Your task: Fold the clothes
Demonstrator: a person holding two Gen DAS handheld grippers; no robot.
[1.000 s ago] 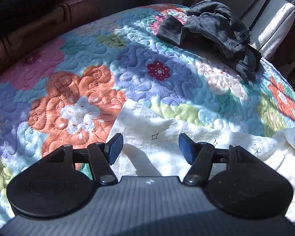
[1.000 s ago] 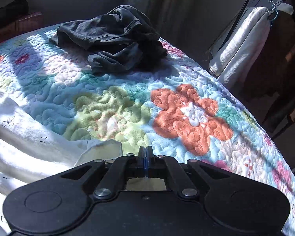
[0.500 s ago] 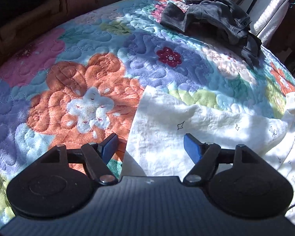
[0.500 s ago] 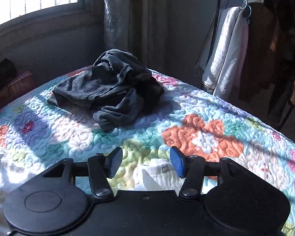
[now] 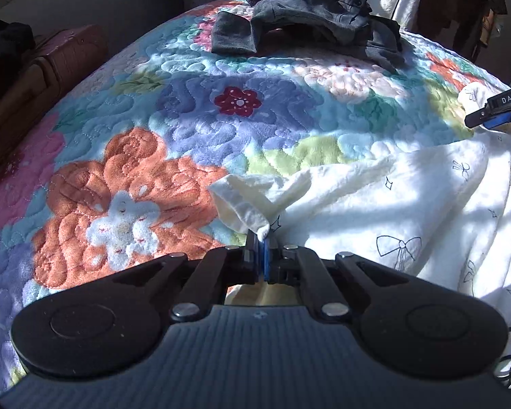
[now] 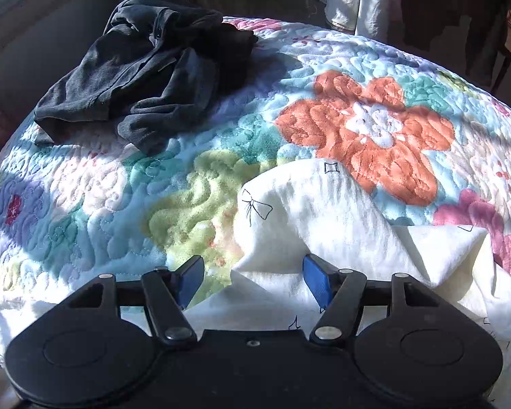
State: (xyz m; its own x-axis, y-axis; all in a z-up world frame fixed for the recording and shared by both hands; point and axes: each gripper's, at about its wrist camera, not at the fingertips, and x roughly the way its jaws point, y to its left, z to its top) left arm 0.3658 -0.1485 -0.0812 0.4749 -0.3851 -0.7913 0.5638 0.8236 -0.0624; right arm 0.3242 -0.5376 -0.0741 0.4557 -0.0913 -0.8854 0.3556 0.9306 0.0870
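We see the left gripper [image 5: 263, 245], jaws pinched on a corner of the white cotton garment with bow prints [image 5: 408, 204]. The right gripper [image 6: 252, 277] has jaws apart, white fabric between them, on the floral quilted bed [image 6: 368, 126]; a crumpled dark grey garment [image 6: 146, 78] lies beyond.

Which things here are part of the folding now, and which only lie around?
In use:
- white printed garment, corner pinched
- left gripper, shut on that corner
- right gripper, open over the same garment

Lying about:
- dark grey clothes pile, perhaps next
- floral quilt
- hanging clothes
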